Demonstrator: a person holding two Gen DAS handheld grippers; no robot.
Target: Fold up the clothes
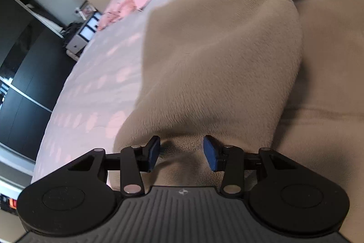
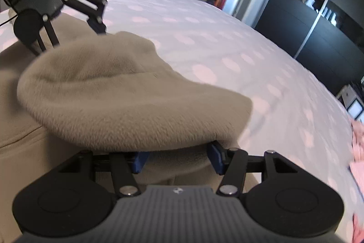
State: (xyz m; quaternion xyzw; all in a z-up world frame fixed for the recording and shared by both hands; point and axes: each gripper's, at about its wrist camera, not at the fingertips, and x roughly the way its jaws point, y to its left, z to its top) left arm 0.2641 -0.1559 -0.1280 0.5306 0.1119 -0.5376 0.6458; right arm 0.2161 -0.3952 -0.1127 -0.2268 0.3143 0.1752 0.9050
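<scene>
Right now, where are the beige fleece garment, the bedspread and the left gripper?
beige fleece garment point(image 2: 127, 92): right wrist view, middle of the raised fold.
bedspread point(image 2: 227, 42): right wrist view, bare dotted stretch beyond the fleece.
left gripper point(image 1: 181, 155): left wrist view, midway between its blue fingertips, jaws apart over the fleece.

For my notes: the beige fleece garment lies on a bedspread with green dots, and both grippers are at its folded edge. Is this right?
Not quite: the dots on the bedspread are pale pink, as the right wrist view shows. The rest holds: the beige fleece garment lies there, with the left gripper and right gripper at its folded edge.
</scene>
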